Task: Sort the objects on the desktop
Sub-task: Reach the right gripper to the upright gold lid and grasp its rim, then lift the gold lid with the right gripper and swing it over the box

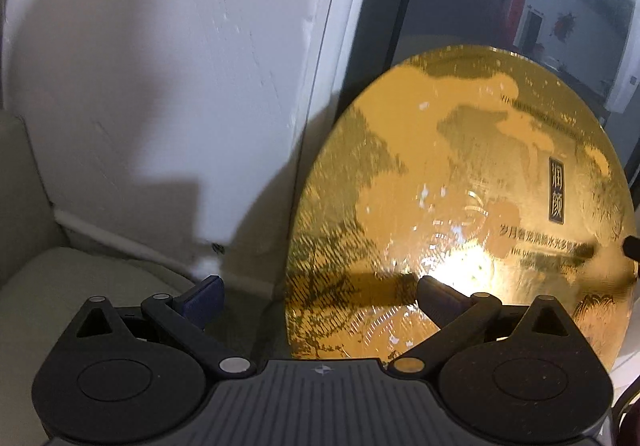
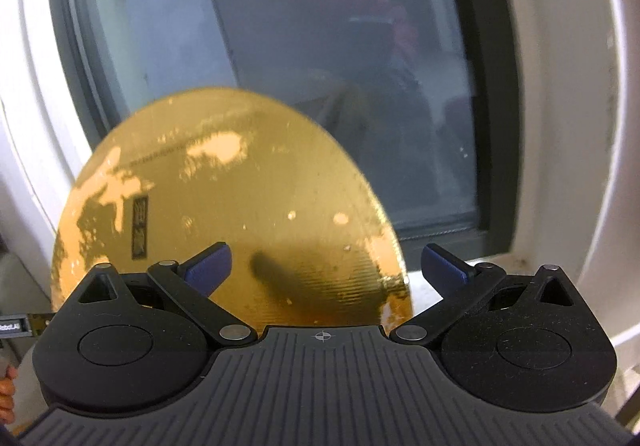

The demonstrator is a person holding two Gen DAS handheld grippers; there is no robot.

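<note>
— So, where's the gold disc [image 1: 460, 205]?
— Upright, right of frame, against the window [image 2: 280, 65].
— And the grippers?
— Left gripper [image 1: 320, 294] and right gripper [image 2: 326, 266] both spread, pinching nothing.

left claw [image 1: 320, 296] spread wide | right claw [image 2: 325, 266] likewise (both empty)
</note>
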